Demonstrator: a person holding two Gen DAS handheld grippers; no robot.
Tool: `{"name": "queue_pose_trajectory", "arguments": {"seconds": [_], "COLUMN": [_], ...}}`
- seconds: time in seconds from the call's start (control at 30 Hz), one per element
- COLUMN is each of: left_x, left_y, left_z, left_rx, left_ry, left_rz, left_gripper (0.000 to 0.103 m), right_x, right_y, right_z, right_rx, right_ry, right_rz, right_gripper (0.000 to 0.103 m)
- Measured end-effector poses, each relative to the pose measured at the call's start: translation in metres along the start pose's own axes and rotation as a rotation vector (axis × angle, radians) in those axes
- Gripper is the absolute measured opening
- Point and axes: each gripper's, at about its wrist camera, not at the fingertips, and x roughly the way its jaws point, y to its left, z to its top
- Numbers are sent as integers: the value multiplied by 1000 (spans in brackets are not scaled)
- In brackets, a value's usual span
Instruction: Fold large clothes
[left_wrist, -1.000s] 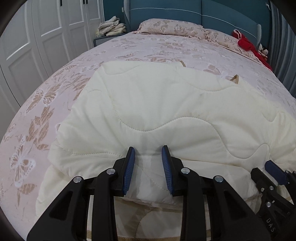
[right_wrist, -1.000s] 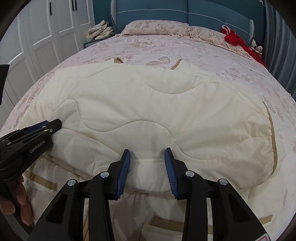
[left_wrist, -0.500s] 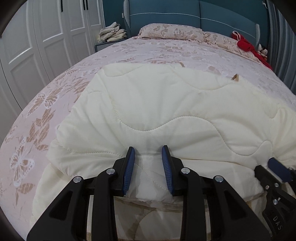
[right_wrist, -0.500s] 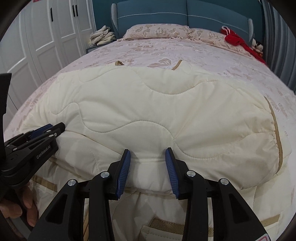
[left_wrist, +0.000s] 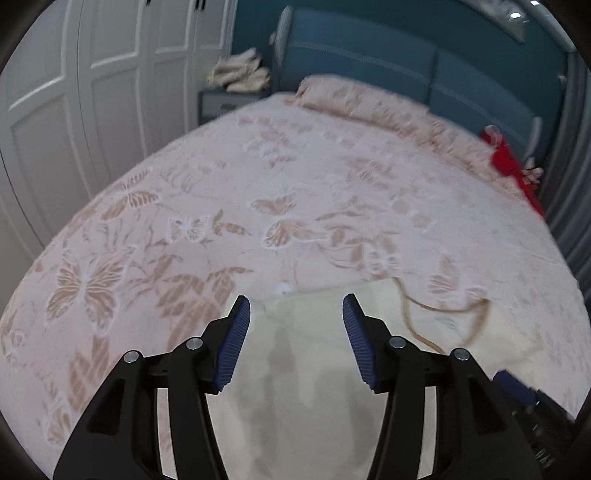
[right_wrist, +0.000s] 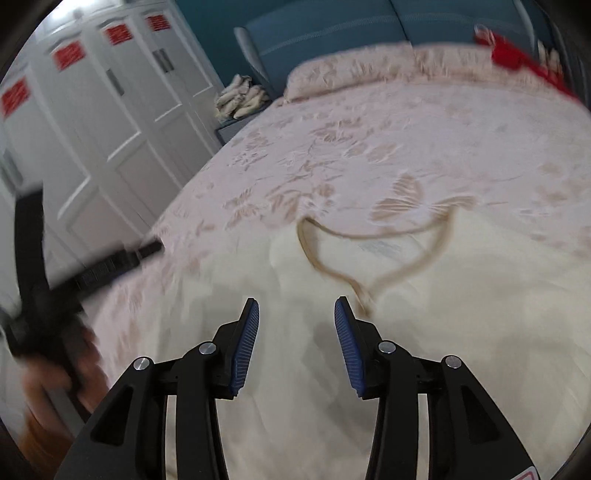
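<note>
Lying below both opening tools (left_wrist: 296, 306): cream garment (right_wrist: 461, 325).

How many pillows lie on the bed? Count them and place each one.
2. One pillow lies at the headboard on the wardrobe side; a second pillow lies beside it, toward the red item. Others may be hidden.

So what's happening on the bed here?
A person with a gripper in each hand is folding a cream padded garment on a bed with a pink butterfly cover. Both the left gripper and the right gripper have their jaws opening, with nothing pinched between the blue pads. The garment lies below them, its tan-trimmed neckline facing up.
</note>
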Motion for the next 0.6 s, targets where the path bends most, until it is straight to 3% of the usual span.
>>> {"name": "queue_pose_trajectory", "arguments": {"seconds": [0.13,0.23,0.43,0.47,0.5,0.6], "left_x": [56,77,88,89,89,87], "left_y": [5,8,18,19,18,16], "left_z": [-5,-21,-41,-43,-42,-46], "left_rx": [-4,9,-4,-4,-4,-2], "left_ry": [88,97,31,24,19,6], "left_rz": [71,100,102,101,100,106], "left_gripper": [50,50,53,53,53,54], "right_x": [56,99,140,141,140,128], "right_y": [11,13,13,15,16,11], "right_z": [32,46,34,30,27,26], "right_rx": [9,15,-14,-32,-45,-31], "right_ry": [42,113,161,151,143,77], "right_rz": [-43,-60,-61,-53,-32,-8], "right_gripper": [42,42,42,29,6,4]}}
